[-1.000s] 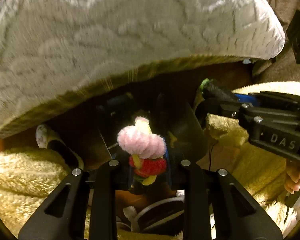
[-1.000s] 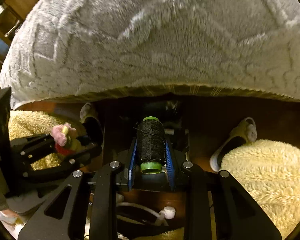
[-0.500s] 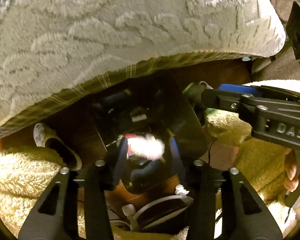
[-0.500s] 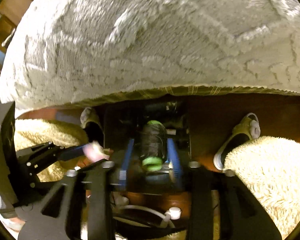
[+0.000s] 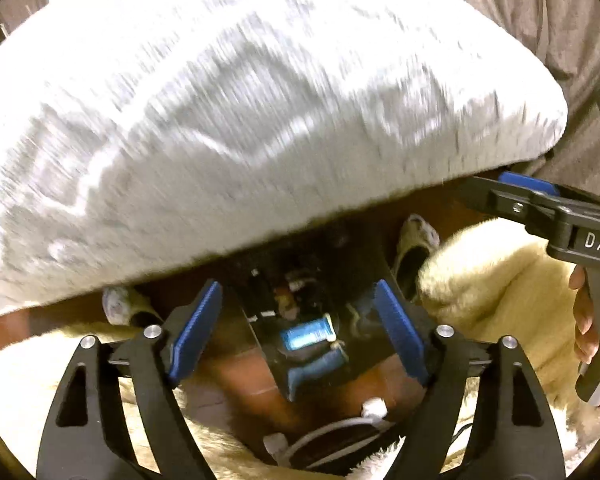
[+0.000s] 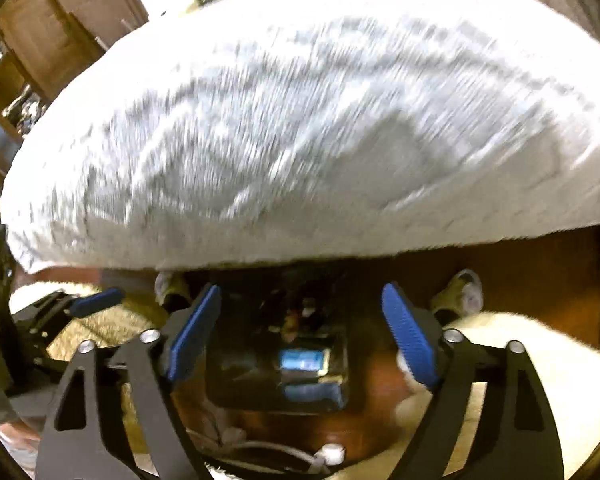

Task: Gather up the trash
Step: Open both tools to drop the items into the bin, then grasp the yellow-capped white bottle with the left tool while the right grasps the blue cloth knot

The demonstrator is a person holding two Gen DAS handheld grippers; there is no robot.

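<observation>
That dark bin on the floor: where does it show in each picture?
Left wrist view: the dark bin sits low centre, between the open blue pads.
Right wrist view: the bin is again low centre.
Shared landmark: the white fluffy cushion above it.

Blurred cushion (image 5: 228,128), bin (image 6: 276,364) contents indistinct

Both wrist views look steeply down, close over the same dark bin (image 5: 320,344) beneath a white cushion (image 6: 300,140).
</observation>
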